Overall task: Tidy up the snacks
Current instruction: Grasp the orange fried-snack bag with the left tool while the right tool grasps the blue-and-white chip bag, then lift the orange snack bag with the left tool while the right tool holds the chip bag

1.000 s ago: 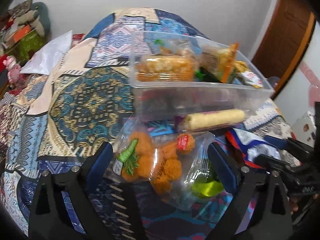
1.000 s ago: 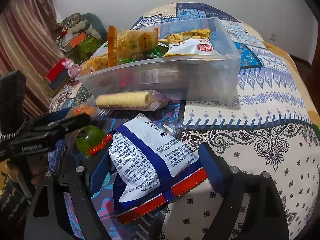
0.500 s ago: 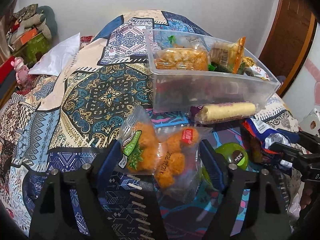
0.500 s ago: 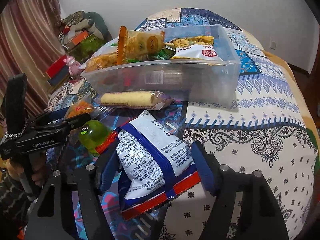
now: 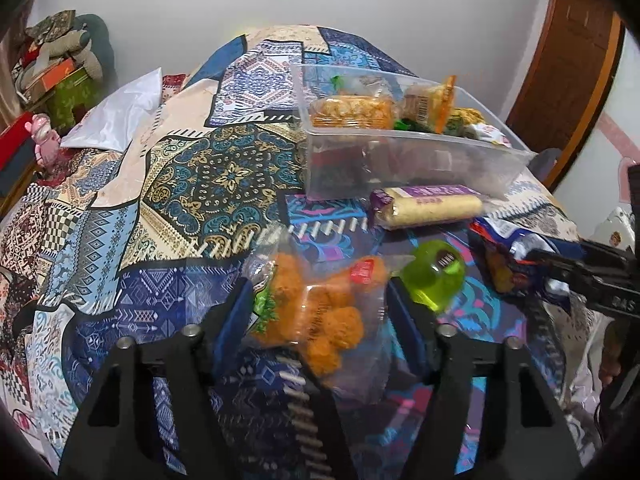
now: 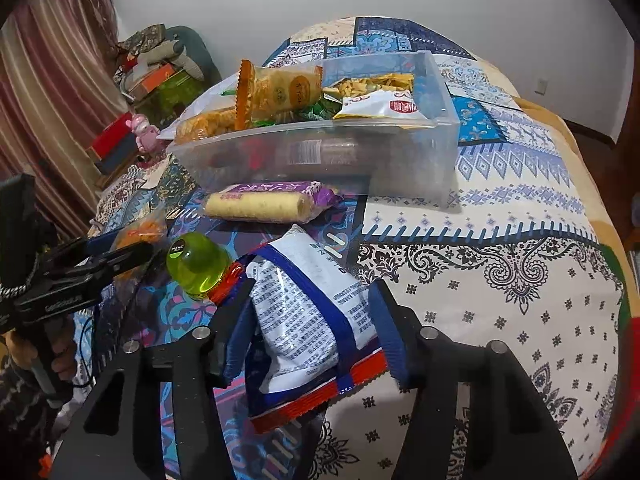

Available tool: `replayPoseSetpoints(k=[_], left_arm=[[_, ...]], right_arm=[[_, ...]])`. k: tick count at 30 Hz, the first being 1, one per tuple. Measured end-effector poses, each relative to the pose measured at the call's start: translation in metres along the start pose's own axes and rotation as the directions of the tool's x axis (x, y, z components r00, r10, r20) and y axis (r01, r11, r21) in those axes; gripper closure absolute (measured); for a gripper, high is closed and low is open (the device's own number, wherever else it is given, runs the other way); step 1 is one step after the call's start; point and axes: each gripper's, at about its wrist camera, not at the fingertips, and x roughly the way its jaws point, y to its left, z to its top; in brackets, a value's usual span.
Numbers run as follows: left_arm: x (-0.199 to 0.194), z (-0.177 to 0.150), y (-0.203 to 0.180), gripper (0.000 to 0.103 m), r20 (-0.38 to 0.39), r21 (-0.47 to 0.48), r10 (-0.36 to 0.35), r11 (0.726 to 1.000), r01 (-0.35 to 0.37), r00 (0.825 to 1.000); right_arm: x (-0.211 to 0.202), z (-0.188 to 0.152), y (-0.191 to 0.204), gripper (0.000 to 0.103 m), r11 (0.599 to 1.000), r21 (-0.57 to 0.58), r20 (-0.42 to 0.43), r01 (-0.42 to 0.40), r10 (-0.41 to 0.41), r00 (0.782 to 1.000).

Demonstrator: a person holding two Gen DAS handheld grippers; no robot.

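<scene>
Fingers [image 5: 248,300] closing: L round orange-snack bag [image 5: 320,312], R on white-blue packet [image 6: 308,312]; clear bin [image 6: 400,152] w/ assorted snack packs.

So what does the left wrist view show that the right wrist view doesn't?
Only the left wrist view shows the left gripper head-on, jaws just closing around the clear bag of orange puffs, plus a wooden door.

Only the right wrist view shows the right gripper closing around the blue-and-white packet, and striped curtains.

Both show the clear bin, the purple-wrapped roll in front of it, and the green jelly cup.
</scene>
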Motion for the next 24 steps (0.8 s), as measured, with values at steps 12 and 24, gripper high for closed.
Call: replayPoseSetpoints(k=[12,24], left_arm=[[-0.017,-0.016,-0.013,0.032,-0.016,0.07,-0.036,0.997,0.037,0.999],[-0.017,-0.004,0.025,0.019,-0.049,-0.13,-0.001,0.992,-0.005,0.999]], right_arm=[[-0.012,0.0,0.007,0.022,0.999,-0.042,0.001,0.004,-0.004,1.0],[0.017,0.0,0.015,0.02,0.996,-0.081,-0.063,0.026,-0.031,0.998]])
